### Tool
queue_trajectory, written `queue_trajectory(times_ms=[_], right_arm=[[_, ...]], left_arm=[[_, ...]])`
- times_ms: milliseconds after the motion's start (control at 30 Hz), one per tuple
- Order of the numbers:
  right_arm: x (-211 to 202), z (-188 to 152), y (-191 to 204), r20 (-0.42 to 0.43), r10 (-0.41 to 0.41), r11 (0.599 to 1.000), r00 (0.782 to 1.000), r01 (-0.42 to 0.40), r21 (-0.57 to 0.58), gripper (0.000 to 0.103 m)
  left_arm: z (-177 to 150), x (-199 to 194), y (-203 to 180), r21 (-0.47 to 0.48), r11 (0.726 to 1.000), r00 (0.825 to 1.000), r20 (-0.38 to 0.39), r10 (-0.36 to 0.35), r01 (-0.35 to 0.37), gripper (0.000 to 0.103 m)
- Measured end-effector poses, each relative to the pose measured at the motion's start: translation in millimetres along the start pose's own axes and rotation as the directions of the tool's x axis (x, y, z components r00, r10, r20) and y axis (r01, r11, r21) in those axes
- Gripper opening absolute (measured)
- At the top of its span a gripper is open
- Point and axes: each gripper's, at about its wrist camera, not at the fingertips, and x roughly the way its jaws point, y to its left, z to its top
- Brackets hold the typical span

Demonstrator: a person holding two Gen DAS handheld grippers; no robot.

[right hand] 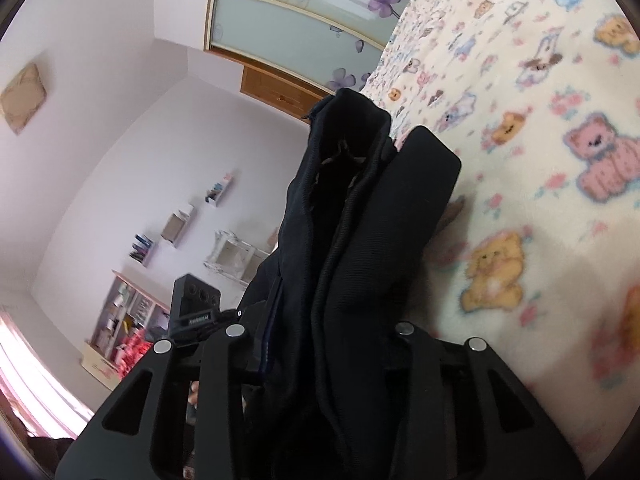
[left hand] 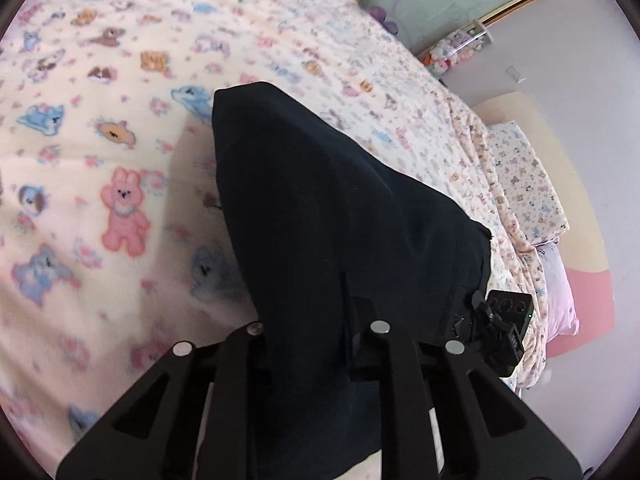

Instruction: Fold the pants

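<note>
Both grippers clamped on the black pants, fabric lifted off the bed. Left gripper: jaws pinched down nearly closed with cloth bunched between them; the pants drape forward and away from it as one broad dark sheet, the far edge hanging above the blanket and throwing a shadow on it. Fingertips themselves are buried under fabric, can't see pad contact directly. Right gripper: jaws part-way apart, gripping a thick stack of folded layers, several seams and edges visible running up between the fingers, with the waistband end sticking up past the tips. In the left wrist view the other gripper's camera block sits at the right edge of the pants, so the two tools hold the same end, close together. Blanket is cream fleece with pink, blue and orange cartoon animals. Background: pillows at the head of the bed, frosted wardrobe doors with purple flowers, wall shelves, pale walls. Blanket print is motion-blurred in both views.
</note>
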Motion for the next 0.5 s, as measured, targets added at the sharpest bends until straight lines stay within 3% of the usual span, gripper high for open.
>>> queue_trajectory(times_ms=[133,267,400,500], right_arm=[[-4.2,-4.8,20.8,-0.003,0.038,0.999,0.999,-0.038,-0.01,0.036],[-5.7,-2.3,37.7,-0.013,0.065,0.998,0.998,-0.066,-0.016,0.036],[-6.9,6.9,46.5,-0.016,0.051,0.998,0.999,-0.051,-0.044,0.035],[-7.7,17.5,48.0,-0.002,0.037,0.998,0.999,-0.037,-0.045,0.035]], left_arm=[[-19.0,-20.9,-21.6,0.082,0.996,0.999,0.036,0.031,-0.034,0.016],[-33.1,-39.2,-49.5,0.191,0.974,0.99,0.086,0.111,-0.126,0.015],[-36.4,-41.3,-74.3,0.267,0.942,0.976,0.133,0.17,-0.201,0.015],[-31.3,-35.1,-85.6,0.277,0.94,0.976,0.137,0.169,-0.201,0.015]])
